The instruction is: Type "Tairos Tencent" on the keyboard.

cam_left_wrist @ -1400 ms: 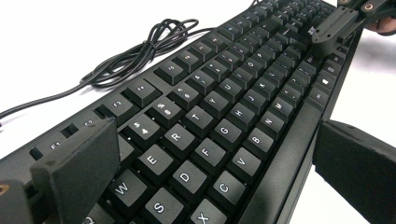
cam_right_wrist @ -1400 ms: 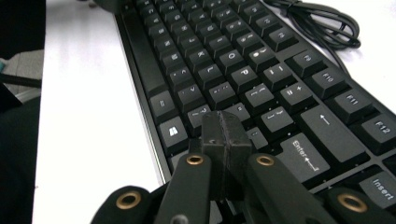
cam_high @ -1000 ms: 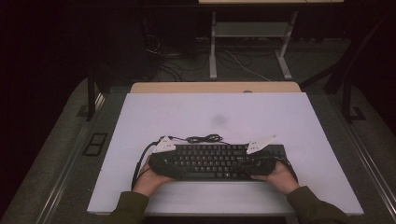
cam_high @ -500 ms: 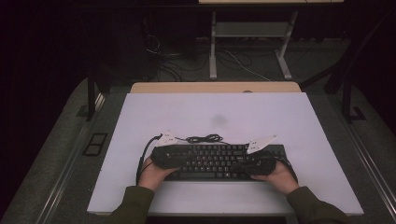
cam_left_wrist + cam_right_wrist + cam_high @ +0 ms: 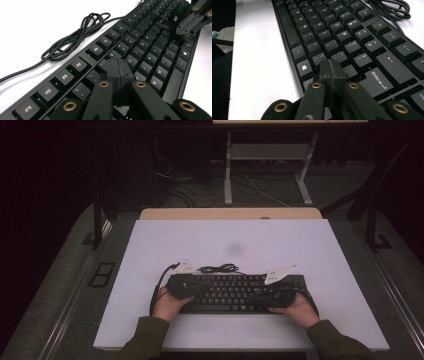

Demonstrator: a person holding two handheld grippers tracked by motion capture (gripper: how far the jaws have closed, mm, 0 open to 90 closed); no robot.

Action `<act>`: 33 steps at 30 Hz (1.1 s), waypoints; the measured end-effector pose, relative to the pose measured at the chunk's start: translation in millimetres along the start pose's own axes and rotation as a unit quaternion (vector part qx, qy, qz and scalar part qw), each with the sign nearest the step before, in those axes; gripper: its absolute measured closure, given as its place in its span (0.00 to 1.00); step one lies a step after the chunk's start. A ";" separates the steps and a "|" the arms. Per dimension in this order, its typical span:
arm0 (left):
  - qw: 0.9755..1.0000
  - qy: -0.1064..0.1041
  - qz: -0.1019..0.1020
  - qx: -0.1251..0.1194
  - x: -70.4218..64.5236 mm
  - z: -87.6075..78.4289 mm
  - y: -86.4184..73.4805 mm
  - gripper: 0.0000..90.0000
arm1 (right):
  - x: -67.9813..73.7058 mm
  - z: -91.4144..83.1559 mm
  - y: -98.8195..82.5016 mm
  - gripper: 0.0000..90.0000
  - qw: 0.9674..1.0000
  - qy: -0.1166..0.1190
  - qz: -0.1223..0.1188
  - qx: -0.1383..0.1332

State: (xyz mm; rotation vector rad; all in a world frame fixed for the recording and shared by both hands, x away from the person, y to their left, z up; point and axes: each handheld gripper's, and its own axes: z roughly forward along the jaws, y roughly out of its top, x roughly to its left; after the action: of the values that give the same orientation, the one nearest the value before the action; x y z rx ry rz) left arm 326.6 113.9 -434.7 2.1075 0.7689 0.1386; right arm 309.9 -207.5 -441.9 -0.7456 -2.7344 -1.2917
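Note:
A black keyboard (image 5: 235, 292) lies flat on the white table (image 5: 230, 240) near its front edge, its black cable (image 5: 217, 268) bundled just behind it. My left gripper (image 5: 196, 290) hovers over the keyboard's left end; its jaws have just been closing and now stand shut with nothing between them (image 5: 117, 67), tips just above the number and letter keys (image 5: 140, 47). My right gripper (image 5: 263, 296) is over the right end, shut and empty (image 5: 331, 68), low over the keys beside Enter (image 5: 377, 81). The left gripper view also catches the right gripper (image 5: 192, 22) far off.
A wooden strip (image 5: 230, 213) borders the table's far edge. Beyond it stand a metal desk frame (image 5: 265, 175) and loose floor cables (image 5: 190, 190). A floor outlet plate (image 5: 102, 274) lies left of the table. The cable coil (image 5: 75, 37) sits behind the function keys.
My left gripper has edged slightly right and away over the keyboard's left end. The right hand and the keyboard have stayed put.

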 end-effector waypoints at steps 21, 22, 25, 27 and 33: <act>1.000 0.005 -0.005 -0.015 1.4 -8.3 0.1 0.93 | 0.2 0.0 0.1 0.99 1.000 0.000 -0.001 0.000; 1.000 0.005 -0.002 -0.016 2.0 -9.6 -0.3 0.89 | 0.2 0.0 0.2 0.99 1.000 0.000 -0.001 0.001; 1.000 0.004 -0.005 -0.021 1.9 -12.0 -1.7 0.79 | 0.2 0.0 0.2 0.99 1.000 0.000 -0.001 0.001; 1.000 0.004 -0.003 -0.024 1.4 -13.4 -2.6 0.72 | 0.3 0.0 0.2 0.99 1.000 -0.001 -0.001 0.001; 1.000 0.001 0.000 -0.026 0.7 -18.6 -6.8 0.50 | -0.1 0.0 0.1 0.99 1.000 -0.001 -0.001 0.000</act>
State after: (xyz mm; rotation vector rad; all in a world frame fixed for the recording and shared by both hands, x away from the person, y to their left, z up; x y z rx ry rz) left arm 317.3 130.3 -428.4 2.0579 0.7588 0.1582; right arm 310.0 -207.5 -441.8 -0.7446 -2.7369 -1.2929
